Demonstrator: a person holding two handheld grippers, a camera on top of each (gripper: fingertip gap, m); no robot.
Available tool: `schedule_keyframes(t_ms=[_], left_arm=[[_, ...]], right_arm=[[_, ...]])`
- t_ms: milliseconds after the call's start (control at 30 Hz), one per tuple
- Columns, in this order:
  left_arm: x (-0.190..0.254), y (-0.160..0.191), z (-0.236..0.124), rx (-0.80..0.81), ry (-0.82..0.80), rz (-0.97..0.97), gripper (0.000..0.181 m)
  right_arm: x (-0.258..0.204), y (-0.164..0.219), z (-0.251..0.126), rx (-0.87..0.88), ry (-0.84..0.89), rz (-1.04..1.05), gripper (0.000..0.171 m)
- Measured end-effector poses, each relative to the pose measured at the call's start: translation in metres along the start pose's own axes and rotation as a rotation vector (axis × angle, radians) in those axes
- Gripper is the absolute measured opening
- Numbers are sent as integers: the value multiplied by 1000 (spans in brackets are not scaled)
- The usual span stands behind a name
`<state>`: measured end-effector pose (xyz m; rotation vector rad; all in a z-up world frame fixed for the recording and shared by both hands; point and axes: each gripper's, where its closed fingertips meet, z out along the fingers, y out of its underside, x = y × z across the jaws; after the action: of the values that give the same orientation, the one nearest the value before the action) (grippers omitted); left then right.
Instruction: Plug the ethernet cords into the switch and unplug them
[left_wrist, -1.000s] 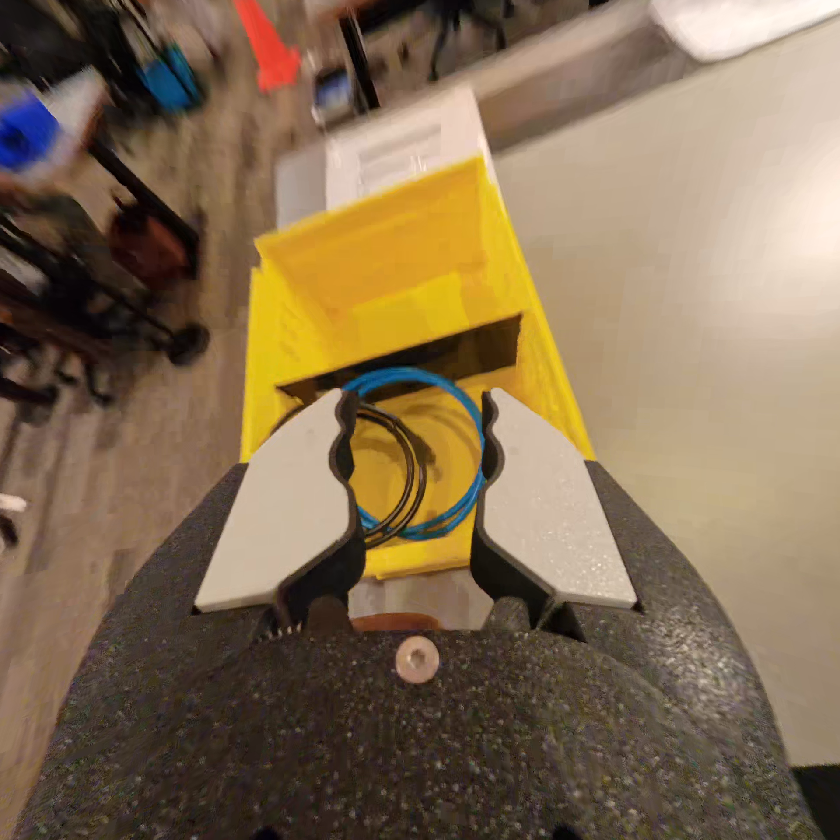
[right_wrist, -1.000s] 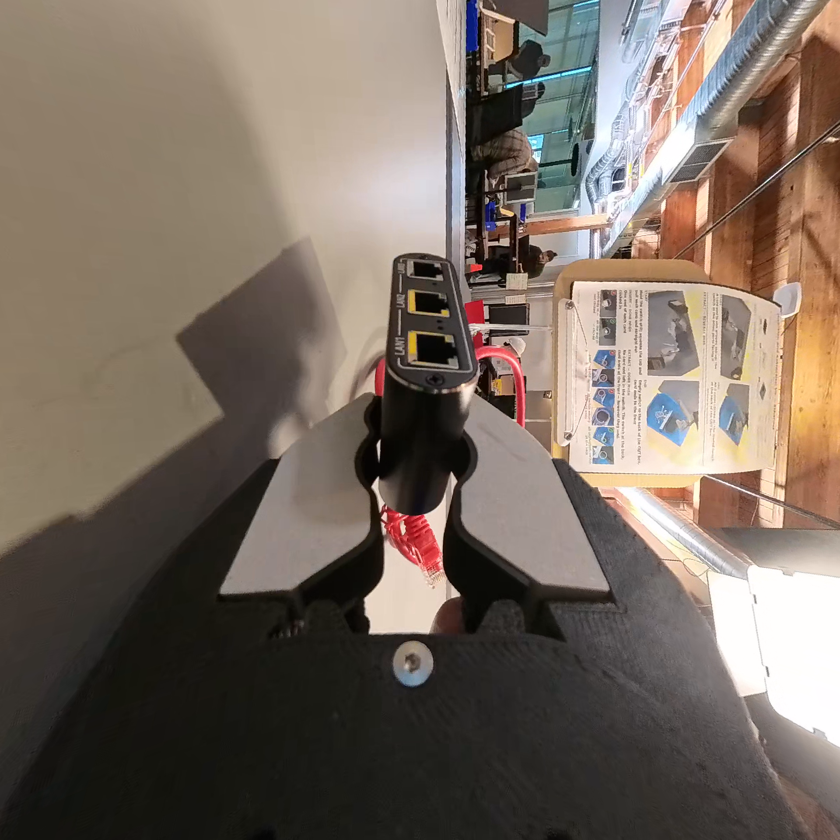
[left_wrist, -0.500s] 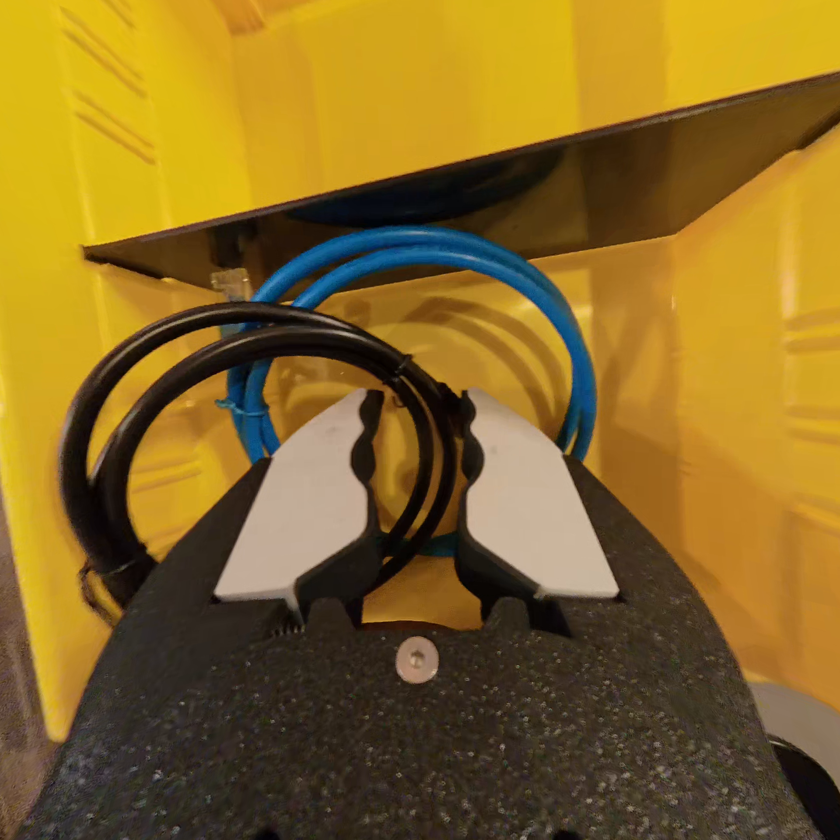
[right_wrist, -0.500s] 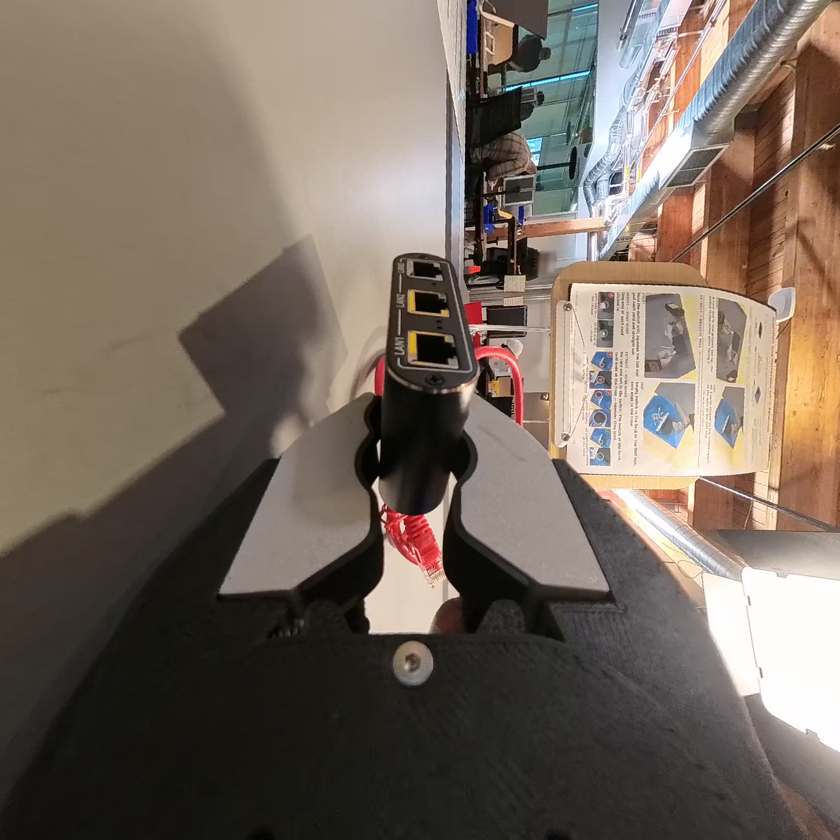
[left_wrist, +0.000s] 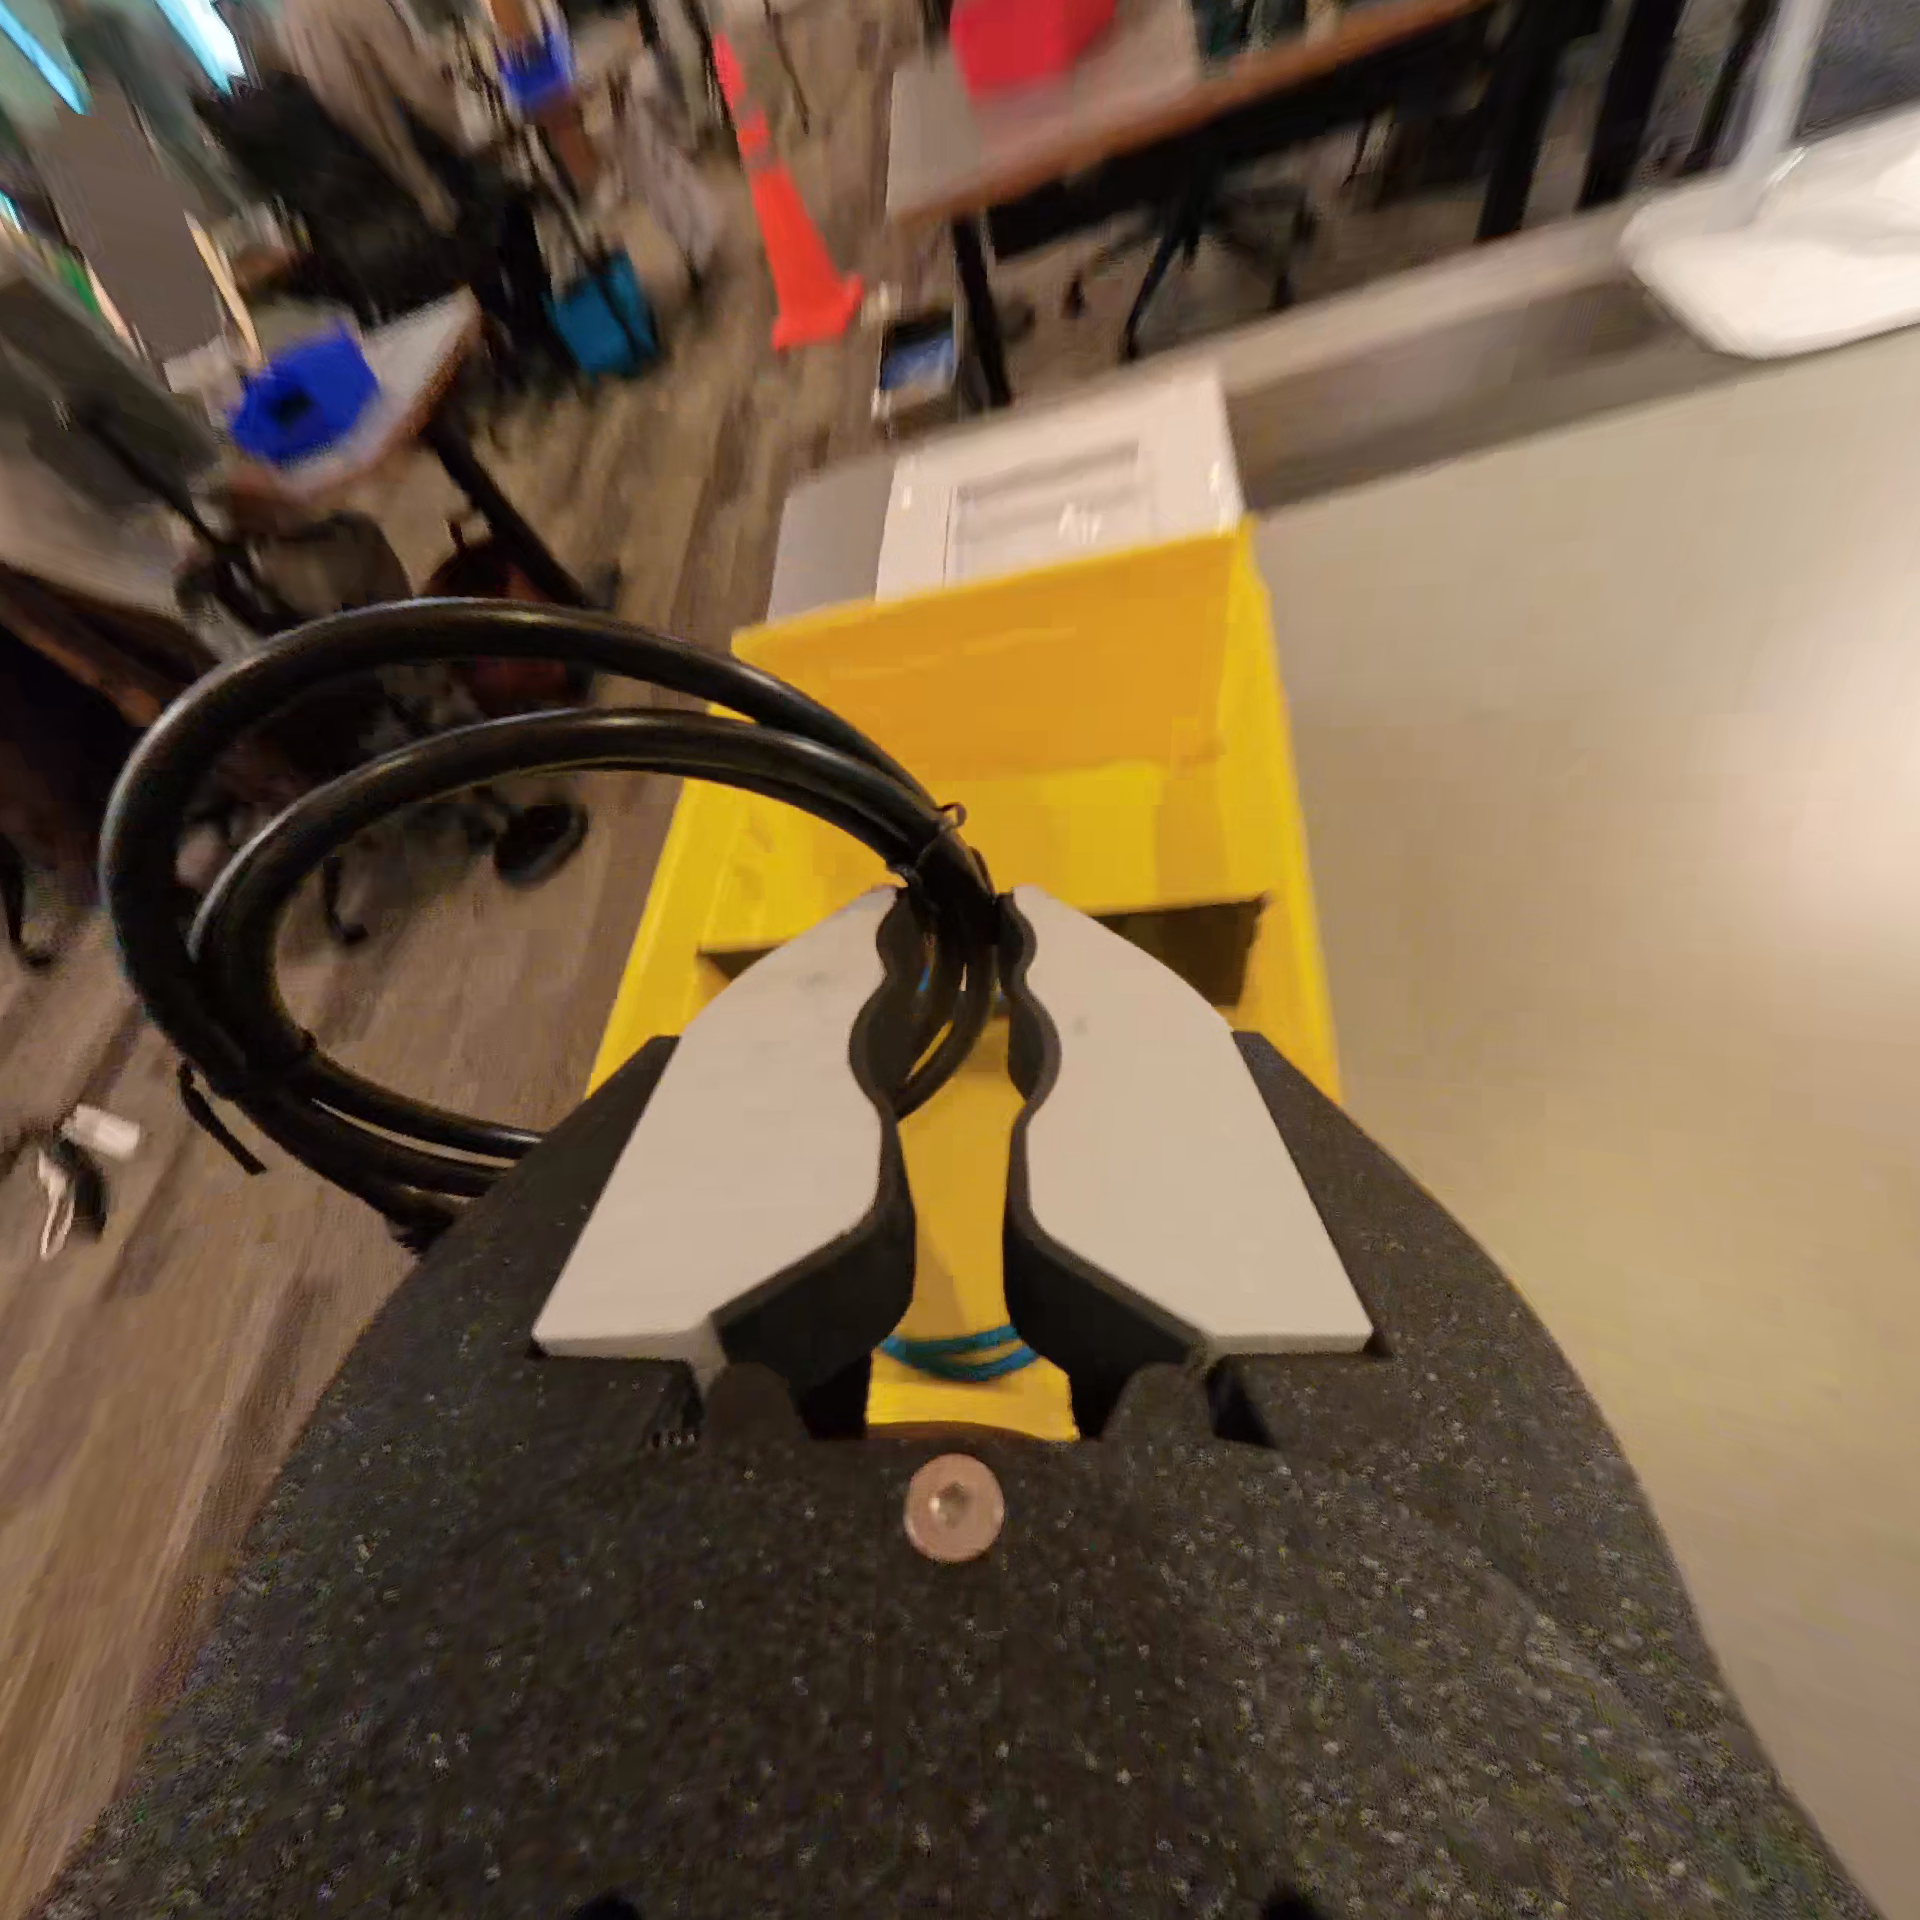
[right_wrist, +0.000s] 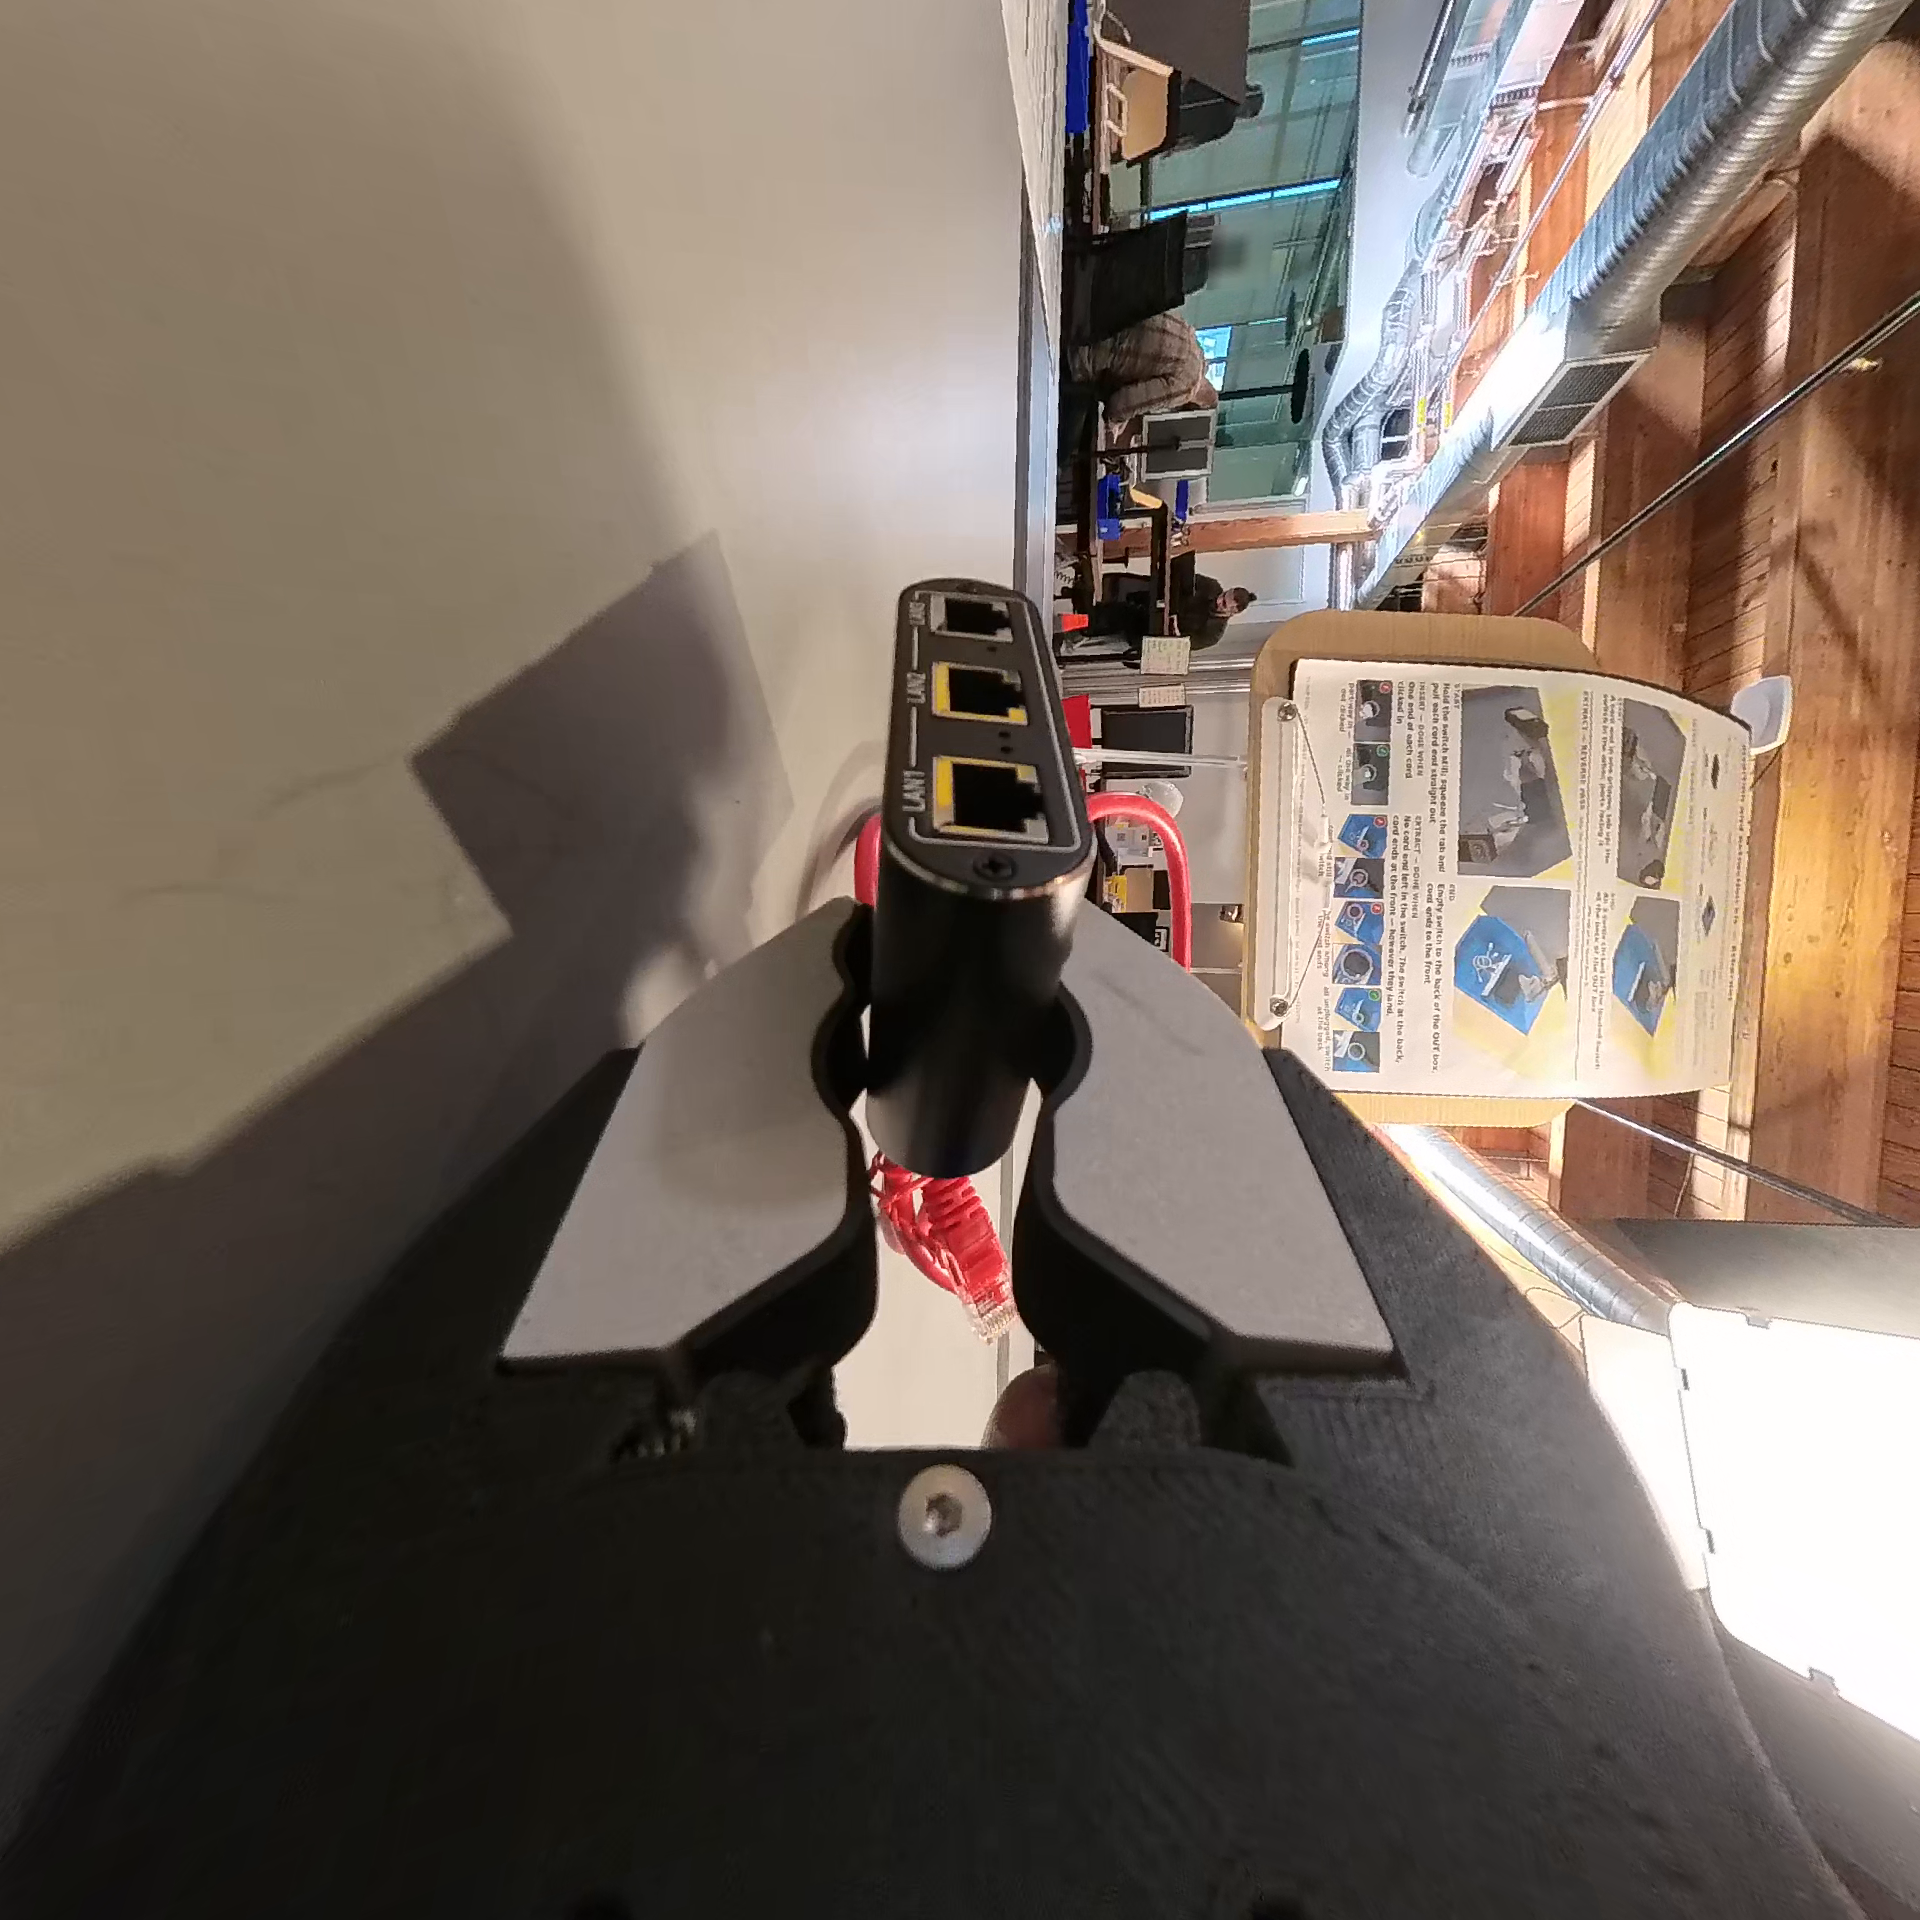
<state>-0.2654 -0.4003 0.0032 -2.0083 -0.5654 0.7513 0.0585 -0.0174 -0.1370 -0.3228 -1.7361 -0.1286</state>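
The pale, smooth surface (left_wrist: 1610, 935) spreads wide and matte, and at its edge sits a yellow plastic bin (left_wrist: 997, 707) with straight moulded walls and a dark flat divider across its inside. Behind the bin lies a white flat box (left_wrist: 1049, 488), and beyond, blurred, a wood-grain floor (left_wrist: 156, 1455) with an orange cone (left_wrist: 795, 249) standing on it. The left gripper (left_wrist: 954, 914), a grainy black foam-like body with grey flat fingers of wavy inner edge, has its jaws pinched on a coiled black cord (left_wrist: 312, 748), glossy and round, bound with thin ties and looping out to the left above the floor, clear of the bin. A coiled blue cord (left_wrist: 951, 1356) shows in the bin bottom, glimpsed between the fingers. The right gripper (right_wrist: 961, 935) has its jaws clamped on the switch (right_wrist: 971, 862), a slim black metal bar with rounded ends, held so that its face with three square sockets, two rimmed in yellow, looks toward the camera; all three sockets are bare. Behind it a red cord (right_wrist: 951, 1242) with ribbed boot and clear plug lies on the surface. An illustrated paper sheet on a board (right_wrist: 1496, 883) stands nearby.
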Motion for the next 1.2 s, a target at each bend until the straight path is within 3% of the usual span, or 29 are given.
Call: schedule_keyframes(t_ms=[33,233,400,567,733,1200], left_arm=[[9,-19,-11,67,15,13,14],[126,-139,-66,599,398,100,14],[253,-188,-57,921,774,78,14],[351,-173,-45,1085,1062,-58,15],[410,-131,-55,1063,1197,110,15],[453,-95,-90,1083,1360,392,15]], right_arm=[[0,0,0,0,0,1,28],[-1,-1,0,0,-6,-7,28],[-1,-3,-2,7,-8,-34,28],[0,-10,-6,76,-30,18,28],[11,-22,-16,220,-59,160,28],[29,-51,-56,523,-244,441,28]])
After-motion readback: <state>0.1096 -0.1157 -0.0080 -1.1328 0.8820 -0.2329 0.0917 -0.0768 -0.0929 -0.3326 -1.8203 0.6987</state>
